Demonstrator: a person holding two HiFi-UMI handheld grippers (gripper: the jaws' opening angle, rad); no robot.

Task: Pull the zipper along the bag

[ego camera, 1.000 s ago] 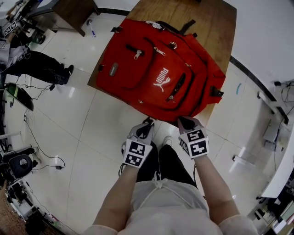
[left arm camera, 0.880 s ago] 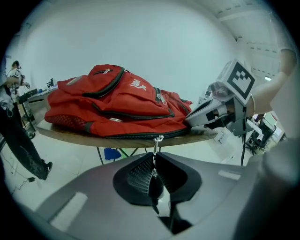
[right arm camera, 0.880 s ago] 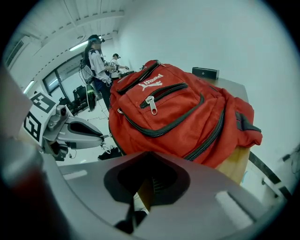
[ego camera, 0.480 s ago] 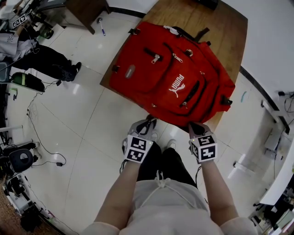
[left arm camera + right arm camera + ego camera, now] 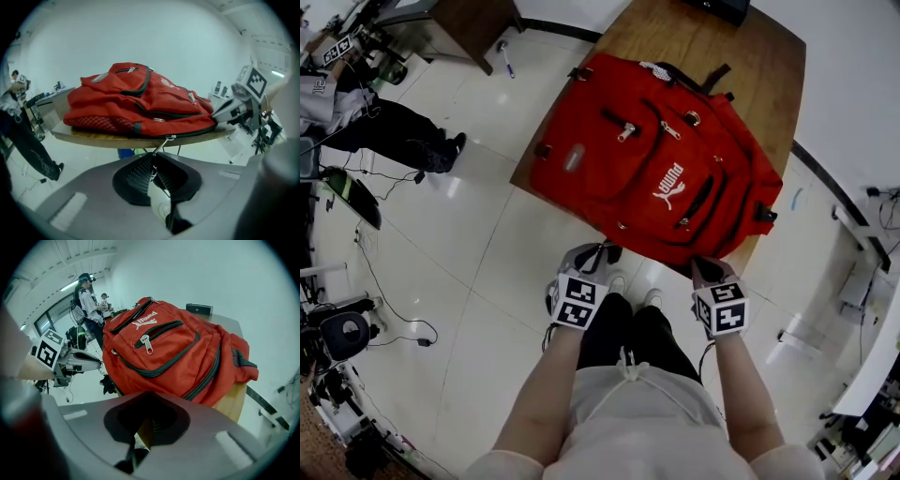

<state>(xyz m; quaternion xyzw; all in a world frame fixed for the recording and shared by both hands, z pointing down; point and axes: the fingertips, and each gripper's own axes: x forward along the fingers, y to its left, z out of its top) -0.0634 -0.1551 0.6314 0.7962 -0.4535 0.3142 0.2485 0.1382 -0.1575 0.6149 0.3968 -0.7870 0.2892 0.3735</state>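
A red backpack [image 5: 656, 159] lies flat on a wooden table [image 5: 712, 37], its near edge overhanging towards me. My left gripper [image 5: 598, 255] is just off that edge, shut on a thin metal zipper pull [image 5: 161, 146]. The pull runs taut from the bag's bottom seam [image 5: 169, 137] down into the left gripper [image 5: 153, 161]. My right gripper [image 5: 706, 270] meets the bag's near right corner. In the left gripper view the right gripper's tip [image 5: 219, 112] is pinched on the end of the black zipper line. In its own view the right gripper [image 5: 145, 425] is nearly together under the bag [image 5: 173, 343].
My legs and shoes [image 5: 628, 328] are directly under both grippers. A person in dark trousers [image 5: 384, 127] stands at the far left, by floor cables [image 5: 384, 309]. A black box [image 5: 717, 7] rests on the table's far end. White furniture [image 5: 872, 244] lines the right side.
The bag has shifted up and right in the head view as the camera moved. Both grippers sit a little lower and closer to me, and the left one is slightly farther from the bag's edge.
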